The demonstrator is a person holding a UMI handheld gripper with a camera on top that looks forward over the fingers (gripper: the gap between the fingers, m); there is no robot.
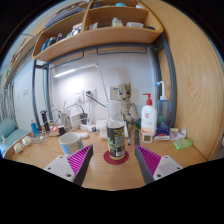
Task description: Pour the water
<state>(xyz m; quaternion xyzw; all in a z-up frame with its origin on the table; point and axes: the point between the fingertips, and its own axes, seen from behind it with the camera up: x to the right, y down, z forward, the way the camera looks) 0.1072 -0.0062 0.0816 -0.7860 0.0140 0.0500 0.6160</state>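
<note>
1. Gripper state: the two-finger gripper [114,163] stands wide open and holds nothing. Both pink-padded fingers [80,159] rest low over the wooden table top [115,178], with a clear gap to either side of the target.

2. Target position: a cylindrical cup with a dark printed label and a pale rim [116,140] stands upright on the table, centred between the fingers and just ahead of their tips. It rests on its own base; neither pad touches it.

3. Receiving vessel: a white round bowl [71,142] sits on the table to the left of the cup, near but apart from it. It is probably the pour target; this is a judgement only.

4. Surroundings: a white pump bottle with a red label [148,113] stands beyond the cup to the right. Cluttered wooden shelves [95,38] hang above.

5. Handling estimate: the cup looks rigid and smooth-walled, so it may slip under light pressure. Its contents cannot be seen, so treat it as filled and moderately heavy.

6. Grip point: close the pads on the label band at mid-height, on opposite sides, keeping the cup upright until it is over the bowl.
</note>
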